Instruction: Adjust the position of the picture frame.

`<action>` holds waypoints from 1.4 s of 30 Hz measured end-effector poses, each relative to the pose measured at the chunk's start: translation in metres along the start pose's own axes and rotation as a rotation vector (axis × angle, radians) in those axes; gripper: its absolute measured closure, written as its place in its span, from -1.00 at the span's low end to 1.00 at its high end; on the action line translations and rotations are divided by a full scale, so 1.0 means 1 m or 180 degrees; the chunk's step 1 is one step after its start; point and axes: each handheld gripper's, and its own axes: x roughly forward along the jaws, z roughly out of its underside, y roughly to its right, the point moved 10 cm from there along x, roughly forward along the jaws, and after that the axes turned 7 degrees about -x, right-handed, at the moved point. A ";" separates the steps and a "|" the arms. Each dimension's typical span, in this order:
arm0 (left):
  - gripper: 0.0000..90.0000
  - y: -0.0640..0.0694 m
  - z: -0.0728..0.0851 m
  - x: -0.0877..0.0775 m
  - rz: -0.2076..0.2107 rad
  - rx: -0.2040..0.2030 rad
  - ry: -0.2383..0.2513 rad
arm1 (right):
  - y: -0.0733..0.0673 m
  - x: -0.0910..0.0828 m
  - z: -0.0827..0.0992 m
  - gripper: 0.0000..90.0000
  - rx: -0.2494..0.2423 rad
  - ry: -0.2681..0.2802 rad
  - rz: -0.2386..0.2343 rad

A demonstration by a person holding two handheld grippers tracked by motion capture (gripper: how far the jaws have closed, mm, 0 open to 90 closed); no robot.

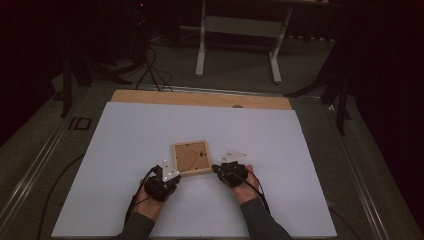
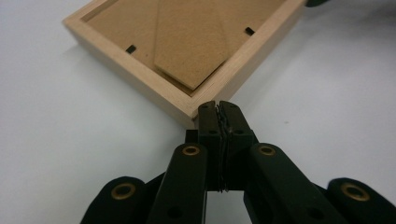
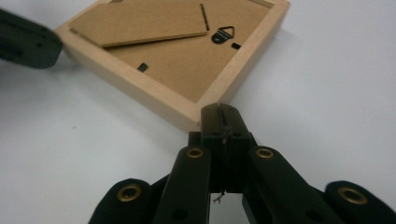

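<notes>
A small square wooden picture frame (image 1: 191, 157) lies back side up on the white sheet (image 1: 125, 150). Its brown backing board (image 2: 187, 42) carries a fold-out stand flap (image 3: 140, 23) and a metal hanger (image 3: 224, 33). My left gripper (image 1: 172, 176) is shut with nothing between its jaws, and its tips (image 2: 218, 106) press on the frame's near left corner. My right gripper (image 1: 216, 169) is also shut and empty, its tips (image 3: 219, 112) against the near right corner. The left gripper (image 3: 28, 39) also shows as a dark blur in the right gripper view.
The white sheet covers a wooden tabletop (image 1: 200, 99), with bare sheet all around the frame. Beyond the table stand a white desk frame (image 1: 240, 30), cables (image 1: 155, 70) on the floor and dark stands (image 1: 340, 90) at both sides.
</notes>
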 end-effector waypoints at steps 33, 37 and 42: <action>0.99 -0.046 -0.003 0.008 -0.0116 -0.0448 -0.0050 | -0.012 0.006 -0.005 1.00 -0.0023 0.0029 -0.0120; 0.99 -0.045 -0.006 0.011 -0.0119 -0.0431 -0.0039 | -0.008 0.006 -0.004 1.00 0.0005 0.0029 -0.0094; 0.99 -0.041 -0.012 0.017 -0.0123 -0.0418 -0.0034 | -0.002 0.004 -0.002 1.00 0.0035 0.0007 -0.0030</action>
